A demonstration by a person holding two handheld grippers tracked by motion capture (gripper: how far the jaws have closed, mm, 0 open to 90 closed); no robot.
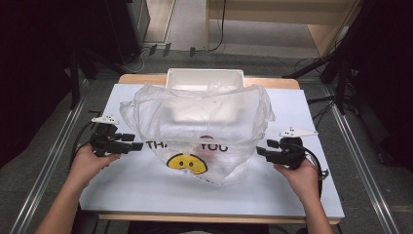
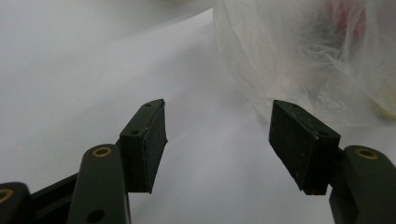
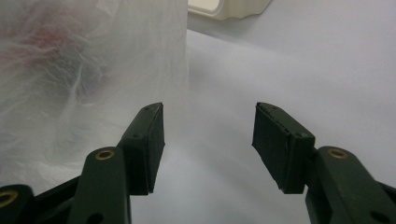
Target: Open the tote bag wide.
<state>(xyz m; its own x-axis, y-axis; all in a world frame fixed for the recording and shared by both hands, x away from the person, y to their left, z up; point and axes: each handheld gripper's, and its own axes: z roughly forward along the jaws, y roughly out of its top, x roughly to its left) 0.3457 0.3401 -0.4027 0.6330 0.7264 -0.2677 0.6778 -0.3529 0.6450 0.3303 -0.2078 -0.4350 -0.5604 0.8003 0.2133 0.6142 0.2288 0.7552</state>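
White sheeting covers the bench, which stands on a grey floor with dark stands and cables around it. A thin clear plastic bag sits puffed up at the middle of the bench, printed with dark letters and a yellow smiley face; something reddish shows dimly through the film. Behind the bag, at the far edge, a white tub stands partly hidden by it.

The left hand-held gripper lies low over the bench just beside the bag's left edge, pointing in toward it. In the left gripper view its jaws stand wide apart with only bare white surface between them, and the bag's crinkled film rises just ahead and to the right of the far jaw tip, not touching either pad.

The right hand-held gripper points in at the bag's right edge from the opposite side. In the right gripper view its jaws are also released, nothing between the pads; the bag's film hangs just beyond the left jaw, and a corner of the tub shows farther off.
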